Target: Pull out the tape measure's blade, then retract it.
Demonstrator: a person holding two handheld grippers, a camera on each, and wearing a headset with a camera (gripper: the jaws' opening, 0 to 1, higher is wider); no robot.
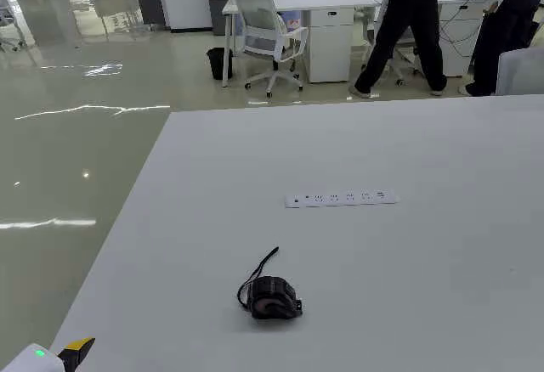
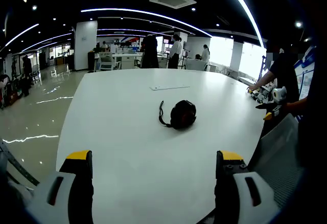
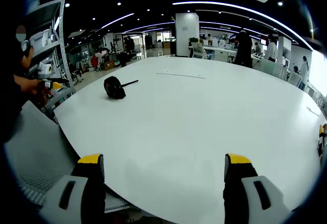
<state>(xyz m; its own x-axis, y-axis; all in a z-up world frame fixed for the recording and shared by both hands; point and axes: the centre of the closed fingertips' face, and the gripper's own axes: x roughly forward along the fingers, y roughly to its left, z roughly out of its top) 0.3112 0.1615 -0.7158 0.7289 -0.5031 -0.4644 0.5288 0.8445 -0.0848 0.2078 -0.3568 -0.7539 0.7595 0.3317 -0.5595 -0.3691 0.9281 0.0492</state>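
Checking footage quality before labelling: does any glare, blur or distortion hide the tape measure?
Head view: sharp, even light, glare streaks on the floor, tape measure clear. Left gripper view: fisheye curves the table, tape measure sharp. Right gripper view: same curving, tape measure small but visible.

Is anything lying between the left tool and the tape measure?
Nothing visible. Bare table lies between the open left tool and the tape measure; the power strip sits beyond the tape measure.

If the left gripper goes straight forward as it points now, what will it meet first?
Probably the black tape measure, lying on the white table ahead, in line with the left gripper's open jaws. Nothing stands before it, though depth is unclear.
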